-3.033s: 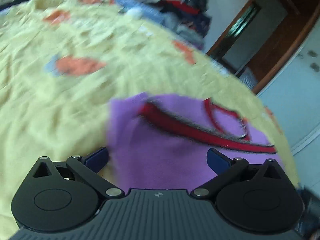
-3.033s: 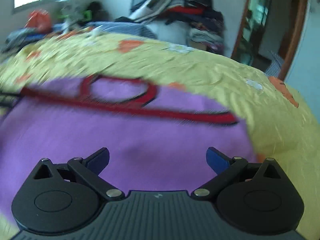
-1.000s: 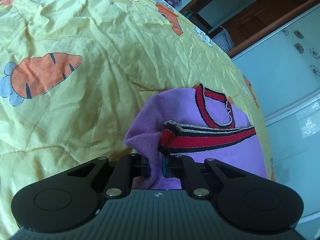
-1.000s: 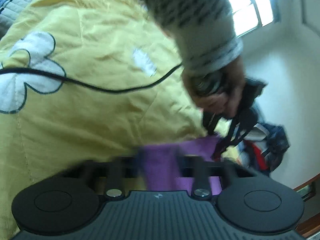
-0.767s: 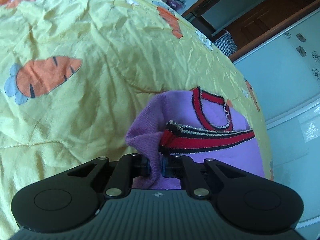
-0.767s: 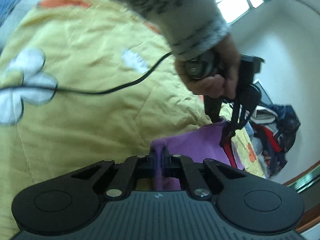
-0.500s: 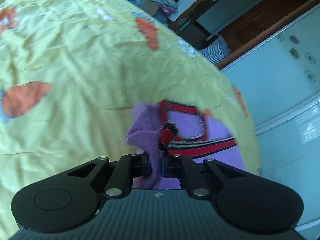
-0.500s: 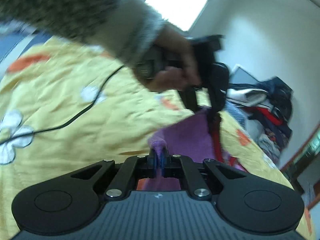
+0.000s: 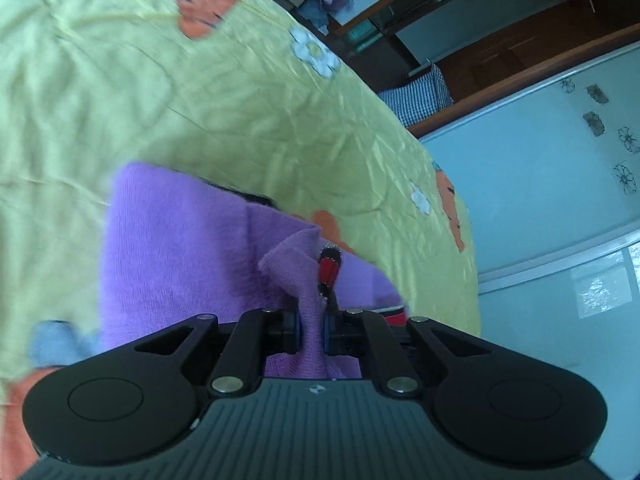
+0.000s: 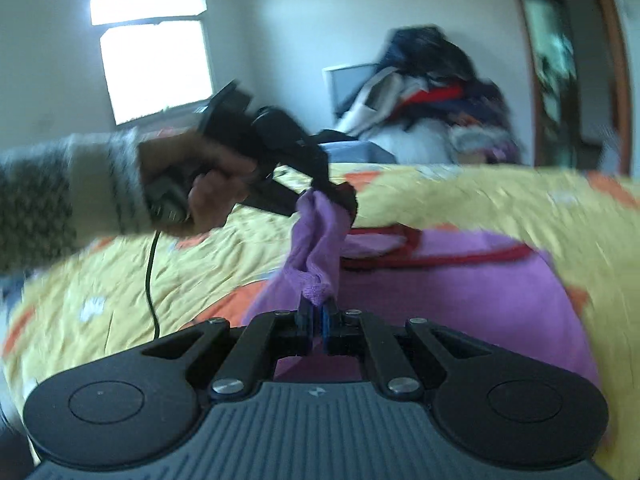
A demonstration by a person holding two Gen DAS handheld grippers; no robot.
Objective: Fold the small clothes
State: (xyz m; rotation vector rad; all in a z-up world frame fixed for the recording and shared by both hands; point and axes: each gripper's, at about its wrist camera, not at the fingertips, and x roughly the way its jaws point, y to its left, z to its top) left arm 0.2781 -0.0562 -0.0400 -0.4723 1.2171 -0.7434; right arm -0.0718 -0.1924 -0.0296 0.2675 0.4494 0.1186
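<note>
Purple garment [image 9: 180, 248] edge, flat 3 s ago, is being lifted, clamped between left gripper [image 9: 311, 330] and right gripper [image 10: 314, 326] fingers; fold being started.

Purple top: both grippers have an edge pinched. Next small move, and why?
Probably carry the pinched edge across toward the far red-trimmed side and lower it there. The left gripper and right gripper are each shut on a fold of the purple top, that edge is raised off the yellow bedspread, and the rest lies flat, so the fold is only half made.
</note>
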